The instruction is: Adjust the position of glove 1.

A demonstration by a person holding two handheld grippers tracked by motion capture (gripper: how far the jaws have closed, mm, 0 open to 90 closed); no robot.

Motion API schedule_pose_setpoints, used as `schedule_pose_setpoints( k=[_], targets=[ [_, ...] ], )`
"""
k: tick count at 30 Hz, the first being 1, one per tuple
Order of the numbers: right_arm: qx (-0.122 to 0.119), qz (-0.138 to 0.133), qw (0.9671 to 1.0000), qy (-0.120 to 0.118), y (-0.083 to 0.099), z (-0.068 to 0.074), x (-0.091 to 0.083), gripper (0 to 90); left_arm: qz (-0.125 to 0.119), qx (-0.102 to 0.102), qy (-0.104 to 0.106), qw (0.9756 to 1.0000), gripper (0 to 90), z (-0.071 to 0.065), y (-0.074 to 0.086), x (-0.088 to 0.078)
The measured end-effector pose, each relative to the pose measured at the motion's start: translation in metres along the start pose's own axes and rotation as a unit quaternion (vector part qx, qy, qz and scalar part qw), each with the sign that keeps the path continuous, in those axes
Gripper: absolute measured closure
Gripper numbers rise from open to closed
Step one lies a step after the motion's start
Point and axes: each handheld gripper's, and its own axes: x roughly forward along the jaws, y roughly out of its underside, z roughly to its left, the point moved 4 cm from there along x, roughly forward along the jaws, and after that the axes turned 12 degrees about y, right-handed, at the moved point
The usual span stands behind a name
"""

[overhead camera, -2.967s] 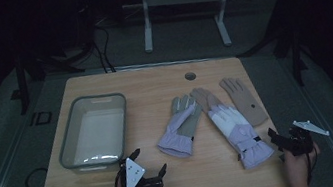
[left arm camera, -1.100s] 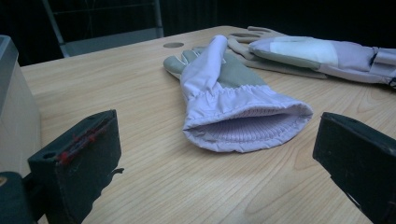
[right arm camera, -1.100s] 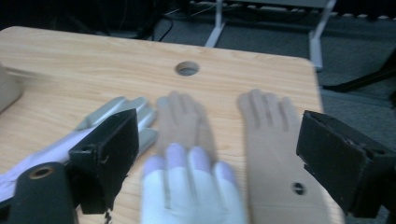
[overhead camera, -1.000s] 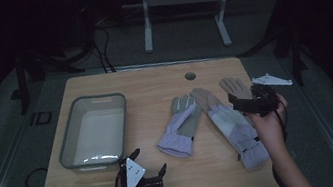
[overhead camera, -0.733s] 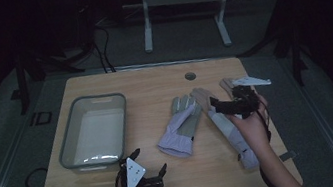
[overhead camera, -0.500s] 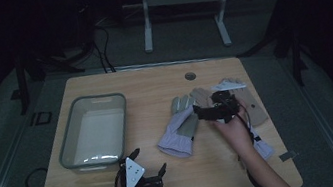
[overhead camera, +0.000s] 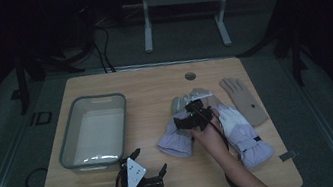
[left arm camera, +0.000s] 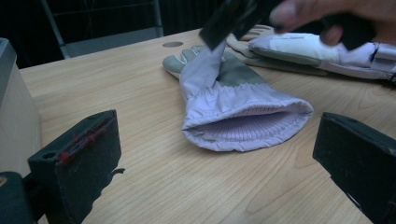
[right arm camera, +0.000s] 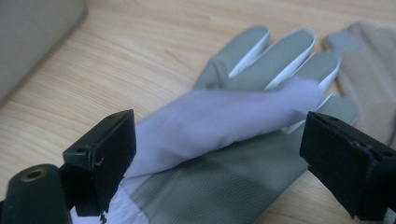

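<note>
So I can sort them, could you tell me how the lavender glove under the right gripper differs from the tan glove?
The lavender glove is padded, with a grey palm and a wide open cuff; the tan glove is thin, flat and one colour. The right gripper is over the lavender one; the tan one lies apart. Both lie on the table.
</note>
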Motion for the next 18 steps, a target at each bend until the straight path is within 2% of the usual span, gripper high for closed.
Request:
schedule_pose_setpoints(
  k=[3, 6, 8, 11, 12, 13, 16, 18],
  targets=[
    [-0.001, 0.020, 0.9998, 0.008, 0.009, 0.003, 0.014, 13.1, 0.001, 0.000, 0.001, 1.0000, 1.3, 0.000, 0.000, 0.000],
    [0.006, 0.043, 0.9991, 0.002, 0.018, 0.004, 0.026, 15.3, 0.001, -0.001, 0.001, 1.0000, 1.3, 0.000, 0.000, 0.000],
    [-0.011, 0.047, 0.9988, -0.003, 0.021, 0.004, 0.030, 16.6, 0.001, 0.001, 0.001, 1.0000, 1.3, 0.000, 0.000, 0.000],
    [-0.028, 0.052, 0.9981, -0.016, 0.021, 0.005, 0.030, 23.5, 0.002, 0.001, 0.000, 1.0000, 1.3, 0.000, 0.000, 0.000],
    [-0.034, 0.053, 0.9978, -0.019, 0.021, 0.005, 0.030, 30.4, 0.002, 0.001, 0.000, 1.0000, 1.3, 0.000, 0.000, 0.000],
    [-0.043, 0.054, 0.9970, -0.034, 0.021, 0.006, 0.029, 37.4, 0.002, 0.001, 0.000, 1.0000, 1.3, 0.000, 0.000, 0.000],
    [-0.049, 0.058, 0.9951, -0.063, 0.021, 0.006, 0.028, 54.9, 0.002, 0.003, -0.001, 1.0000, 1.3, -0.001, 0.000, 0.000],
    [-0.057, 0.055, 0.9944, -0.070, 0.021, 0.006, 0.028, 66.5, 0.002, 0.002, -0.001, 1.0000, 1.3, 0.000, 0.000, 0.000]
  ],
)
